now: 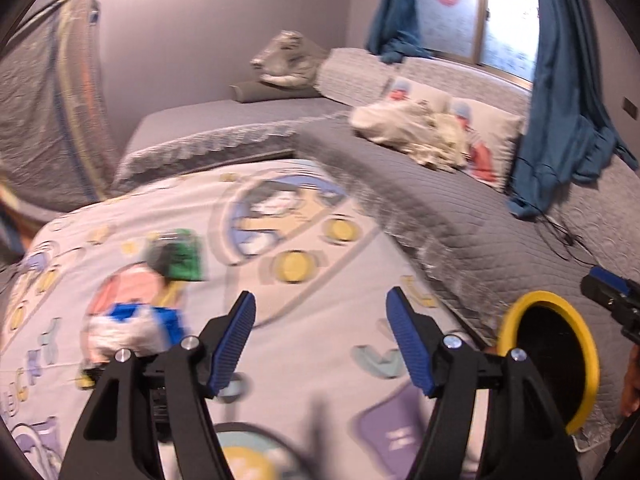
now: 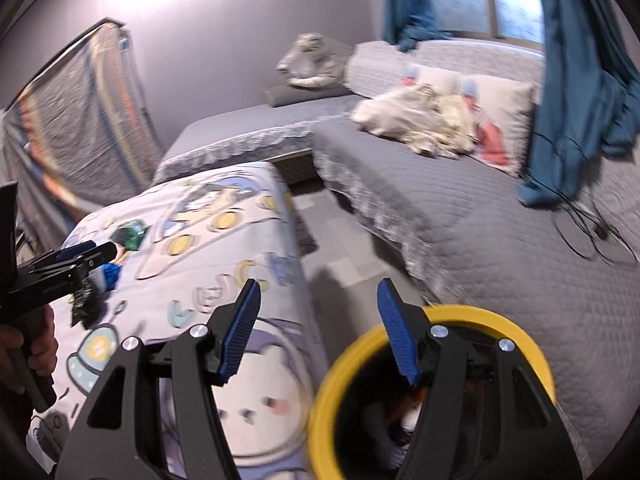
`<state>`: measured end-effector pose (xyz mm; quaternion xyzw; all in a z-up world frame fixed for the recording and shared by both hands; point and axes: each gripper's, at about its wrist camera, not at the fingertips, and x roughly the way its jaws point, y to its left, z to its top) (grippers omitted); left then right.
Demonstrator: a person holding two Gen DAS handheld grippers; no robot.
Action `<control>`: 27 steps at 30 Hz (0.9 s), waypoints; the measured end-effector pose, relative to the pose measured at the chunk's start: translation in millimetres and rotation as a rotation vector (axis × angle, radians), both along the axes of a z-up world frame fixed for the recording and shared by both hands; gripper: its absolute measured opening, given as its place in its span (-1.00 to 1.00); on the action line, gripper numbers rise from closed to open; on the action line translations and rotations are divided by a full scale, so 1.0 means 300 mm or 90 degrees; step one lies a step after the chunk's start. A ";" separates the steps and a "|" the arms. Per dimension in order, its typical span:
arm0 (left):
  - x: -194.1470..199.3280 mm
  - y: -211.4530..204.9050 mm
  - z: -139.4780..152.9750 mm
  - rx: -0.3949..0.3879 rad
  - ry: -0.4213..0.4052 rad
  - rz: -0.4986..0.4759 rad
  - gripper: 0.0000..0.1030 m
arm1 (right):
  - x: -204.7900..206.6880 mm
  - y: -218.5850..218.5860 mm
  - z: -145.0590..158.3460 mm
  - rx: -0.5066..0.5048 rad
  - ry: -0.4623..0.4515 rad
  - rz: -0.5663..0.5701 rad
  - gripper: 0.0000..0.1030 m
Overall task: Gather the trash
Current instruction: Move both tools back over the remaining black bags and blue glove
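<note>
Two wrappers, green (image 1: 180,256) and blue-white (image 1: 132,330), lie on the bed (image 1: 304,320) ahead-left of the left gripper (image 1: 320,336), the nearer; both grippers' fingers spread, empty; right gripper (image 2: 318,330) over the bin (image 2: 500,320).

Your blurred green-and-black crumpled wrapper (image 1: 178,256) and blue-and-white crumpled wrapper (image 1: 132,330) on cartoon-print bedspread (image 1: 304,320): print unreadable. Yellow-rimmed black bin (image 2: 434,396): contents partly behind your right hand-held gripper (image 2: 318,332), bottom cut off by edge. Your left hand-held gripper (image 2: 86,254): fingertips smeared, gap unclear in right wrist view.
</note>
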<state>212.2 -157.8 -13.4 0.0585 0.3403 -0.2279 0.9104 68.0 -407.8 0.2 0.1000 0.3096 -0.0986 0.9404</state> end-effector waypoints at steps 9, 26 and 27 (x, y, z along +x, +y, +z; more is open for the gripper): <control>0.047 0.312 -0.020 0.020 0.004 0.096 0.27 | 0.172 0.219 0.012 -0.009 0.011 0.100 0.13; 0.040 0.445 -0.181 0.022 0.069 0.117 0.29 | 0.569 0.529 -0.032 -0.031 0.036 0.236 0.21; 0.044 0.441 -0.191 0.028 0.069 0.118 0.29 | 0.581 0.536 -0.037 -0.031 0.038 0.239 0.21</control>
